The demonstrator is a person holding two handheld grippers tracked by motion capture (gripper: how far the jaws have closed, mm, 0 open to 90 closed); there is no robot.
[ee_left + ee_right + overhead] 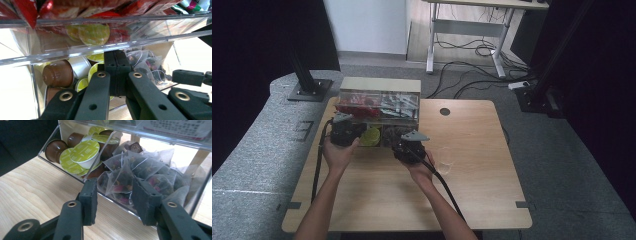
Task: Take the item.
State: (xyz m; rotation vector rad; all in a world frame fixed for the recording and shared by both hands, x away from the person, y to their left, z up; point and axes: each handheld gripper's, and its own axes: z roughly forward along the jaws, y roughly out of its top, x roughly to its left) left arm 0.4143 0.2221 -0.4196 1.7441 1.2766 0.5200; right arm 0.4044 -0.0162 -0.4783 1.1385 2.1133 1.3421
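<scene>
1. Hands at work, high view: a person stands at a wooden table (472,190), holding a gripper in each hand against the front of a clear organiser (379,107). The left gripper (346,131) sits at the lower tray's left half, by the yellow-green capsules (371,135); the right gripper (409,147) is at the right half, where the dark tea bags (393,134) lie. A clear glass (444,159) stands on the table just beside the right hand.

2. Left gripper view: the left gripper (116,66) has its jaws pressed flat together with nothing between them, its tip under the organiser's upper shelf (100,47) and pointing at the divide between the brown and green capsules (58,73) and the tea bags (142,63). It looks to be waiting or steadying; whether it touches the tray cannot be told.

3. Right gripper view: the right gripper (113,195) has its jaws parted, standing either side of a pyramid tea bag (119,180) at the front of the right compartment. The pads do not yet press on it, and they seem to be just outside the tray's clear front wall (115,203). The capsules (82,152) fill the compartment next door.

4. Step in hand, as judged: the reach for a tea bag, grasp not yet made. The next move calls for lifting the jaws over the front wall, settling them around one bag alone, and closing gently so that the thin mesh is pinched, not torn; the glass is probably where it goes.
</scene>
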